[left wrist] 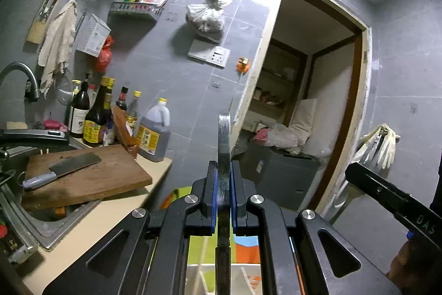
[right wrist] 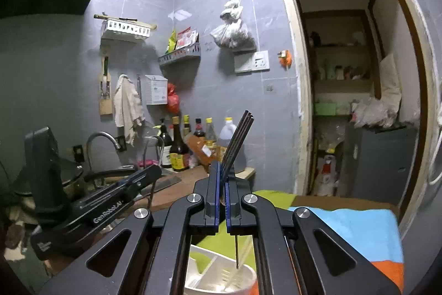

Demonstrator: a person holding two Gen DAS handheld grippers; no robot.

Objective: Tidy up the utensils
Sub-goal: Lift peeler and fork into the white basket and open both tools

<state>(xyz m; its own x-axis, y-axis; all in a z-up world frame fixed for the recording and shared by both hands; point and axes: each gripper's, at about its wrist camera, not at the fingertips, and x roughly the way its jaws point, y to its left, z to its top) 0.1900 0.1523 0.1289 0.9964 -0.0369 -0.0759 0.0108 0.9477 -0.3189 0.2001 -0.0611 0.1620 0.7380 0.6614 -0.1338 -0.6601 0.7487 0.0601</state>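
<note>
My left gripper [left wrist: 223, 170] is shut on a table knife [left wrist: 224, 137]; its steel blade points up and away, and its dark handle hangs down between the fingers over a white utensil holder [left wrist: 248, 278]. My right gripper [right wrist: 221, 170] is shut on a dark fork [right wrist: 239, 137], tines pointing up, its thin handle hanging over the white divided utensil holder [right wrist: 218, 275]. The holder stands on a multicoloured cloth [right wrist: 359, 226]. The right gripper's body shows in the left wrist view [left wrist: 392, 198]; the left gripper's body shows in the right wrist view [right wrist: 110, 201].
A wooden cutting board [left wrist: 91, 176] with a cleaver [left wrist: 63, 167] lies over the sink [left wrist: 49, 223], left. Sauce bottles [left wrist: 110, 115] stand against the tiled wall. A faucet [right wrist: 102, 140] and a pot [right wrist: 69, 179] are at left. An open pantry doorway [right wrist: 348, 73] is at right.
</note>
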